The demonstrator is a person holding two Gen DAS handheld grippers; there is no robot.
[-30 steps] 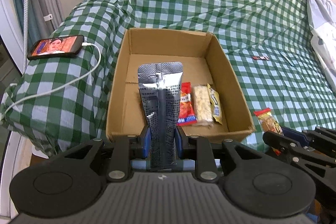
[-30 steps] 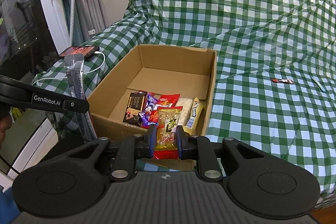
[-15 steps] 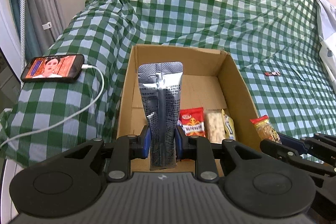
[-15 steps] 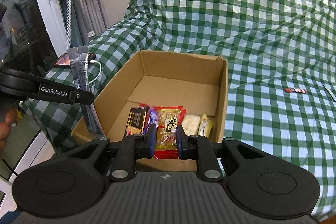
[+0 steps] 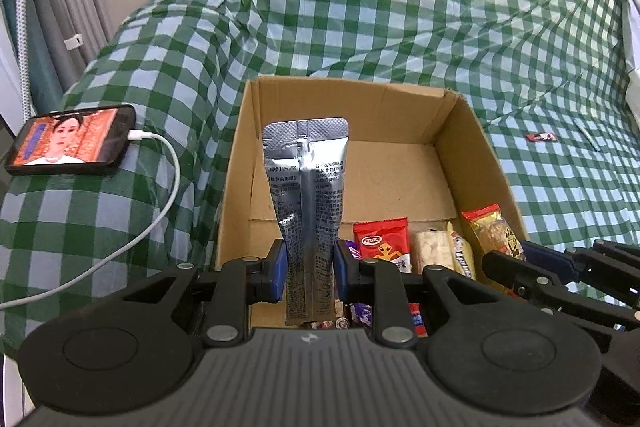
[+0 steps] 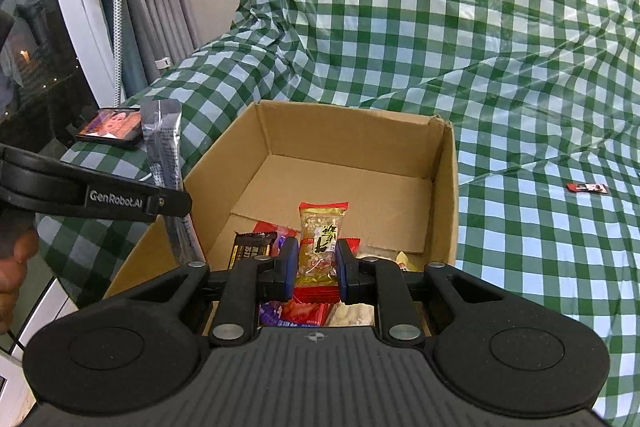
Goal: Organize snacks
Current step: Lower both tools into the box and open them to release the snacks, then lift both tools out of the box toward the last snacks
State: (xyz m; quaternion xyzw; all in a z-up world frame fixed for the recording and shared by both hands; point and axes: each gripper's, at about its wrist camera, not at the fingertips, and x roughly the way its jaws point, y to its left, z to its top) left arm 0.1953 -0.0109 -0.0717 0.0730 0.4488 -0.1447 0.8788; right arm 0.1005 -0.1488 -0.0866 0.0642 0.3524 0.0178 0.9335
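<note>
An open cardboard box (image 5: 486,163) (image 6: 444,163) sits on a green checked cover. My left gripper (image 5: 308,273) is shut on a tall silver sachet (image 5: 306,187), held upright over the box's near left corner. The right gripper (image 6: 318,269) is shut on a clear packet of nuts with red ends (image 6: 322,239), above the box's near edge. Several snacks lie along the box's near side: a red packet (image 5: 384,241), a pale bar (image 5: 432,249), a dark bar (image 6: 252,247). In the left wrist view the right gripper (image 5: 516,269) and the nut packet (image 5: 494,231) show at right.
A phone (image 5: 72,141) with a lit screen lies left of the box, its white cable (image 5: 160,211) trailing toward me. A small red and black wrapper (image 6: 586,187) lies on the cover to the right. Curtains and a window frame (image 6: 80,7) stand at the left.
Both grippers have moved forward toward the box, each still holding its packet. The box looks larger and nearer, and its near rim now lies under the fingers.
</note>
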